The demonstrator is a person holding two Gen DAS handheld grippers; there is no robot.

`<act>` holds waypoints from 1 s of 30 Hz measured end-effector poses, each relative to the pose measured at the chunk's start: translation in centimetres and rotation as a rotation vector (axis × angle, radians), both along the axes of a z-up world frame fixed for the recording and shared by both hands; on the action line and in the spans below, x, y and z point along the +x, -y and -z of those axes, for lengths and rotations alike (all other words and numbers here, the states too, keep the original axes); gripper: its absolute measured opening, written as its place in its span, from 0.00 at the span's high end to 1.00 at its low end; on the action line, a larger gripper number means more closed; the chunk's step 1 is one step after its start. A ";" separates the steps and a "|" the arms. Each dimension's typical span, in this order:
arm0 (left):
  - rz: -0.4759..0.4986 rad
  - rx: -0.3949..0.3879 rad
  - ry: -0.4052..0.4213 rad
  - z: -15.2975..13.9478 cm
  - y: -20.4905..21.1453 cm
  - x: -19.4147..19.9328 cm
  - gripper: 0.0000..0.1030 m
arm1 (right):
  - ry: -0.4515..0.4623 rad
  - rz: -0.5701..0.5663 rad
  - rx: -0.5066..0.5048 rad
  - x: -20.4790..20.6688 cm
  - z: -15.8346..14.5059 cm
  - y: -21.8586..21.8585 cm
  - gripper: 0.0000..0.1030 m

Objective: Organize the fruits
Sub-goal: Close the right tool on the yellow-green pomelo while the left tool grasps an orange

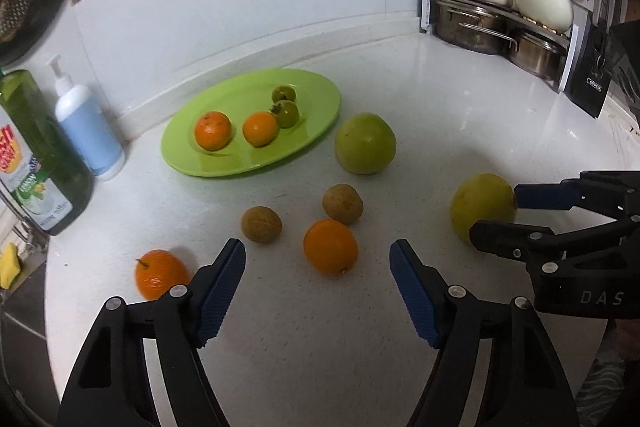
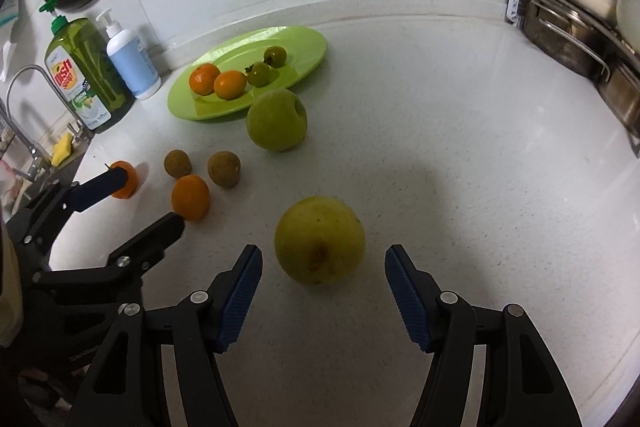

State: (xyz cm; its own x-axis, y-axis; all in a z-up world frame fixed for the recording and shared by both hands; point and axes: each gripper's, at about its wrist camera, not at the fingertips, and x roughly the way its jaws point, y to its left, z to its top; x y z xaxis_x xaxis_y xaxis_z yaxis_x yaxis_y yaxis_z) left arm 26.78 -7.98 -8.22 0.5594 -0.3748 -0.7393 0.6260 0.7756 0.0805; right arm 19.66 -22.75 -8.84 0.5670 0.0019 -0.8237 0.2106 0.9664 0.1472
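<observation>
White countertop (image 1: 460,115), kitchen. Green plate (image 1: 224,163) at 11 o'clock in the left wrist view, bearing two oranges, one to the left (image 1: 213,130) and one to the right (image 1: 260,129), and two small green tomatoes, a near one (image 1: 286,113) touching the right orange and a far one (image 1: 283,93) just behind it. Green apple (image 1: 365,143) on the counter just beside the plate's right edge. Two brown round fruits, left (image 1: 261,224) and right (image 1: 343,203), near the counter's middle, with a loose orange (image 1: 330,246) touching the right one. Stemmed orange (image 1: 160,273) at 8 o'clock, beside the left finger. Left gripper (image 1: 318,287): jaws wide apart, holding nothing, the loose orange just ahead of the gap. Yellow-green apple (image 2: 319,239) at 12 o'clock from the right gripper (image 2: 323,291): jaws wide apart, empty, fruit just ahead of the fingertips, no contact seen. Green dish soap bottle (image 1: 38,163) and white pump bottle (image 1: 88,131) at 9 o'clock by the wall. Pot rack (image 1: 496,23) at 2 o'clock.
</observation>
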 end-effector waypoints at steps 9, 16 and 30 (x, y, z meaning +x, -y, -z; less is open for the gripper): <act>-0.002 -0.030 -0.079 1.2 0.3 1.5 0.51 | -0.018 -0.007 0.014 0.8 0.7 -0.1 0.50; -0.009 -0.029 -0.088 1.5 0.6 1.9 0.61 | -0.019 -0.012 0.015 1.0 0.8 -0.1 0.51; -0.007 -0.022 -0.095 1.4 0.7 1.6 0.68 | -0.014 -0.016 0.011 1.1 1.0 -0.2 0.52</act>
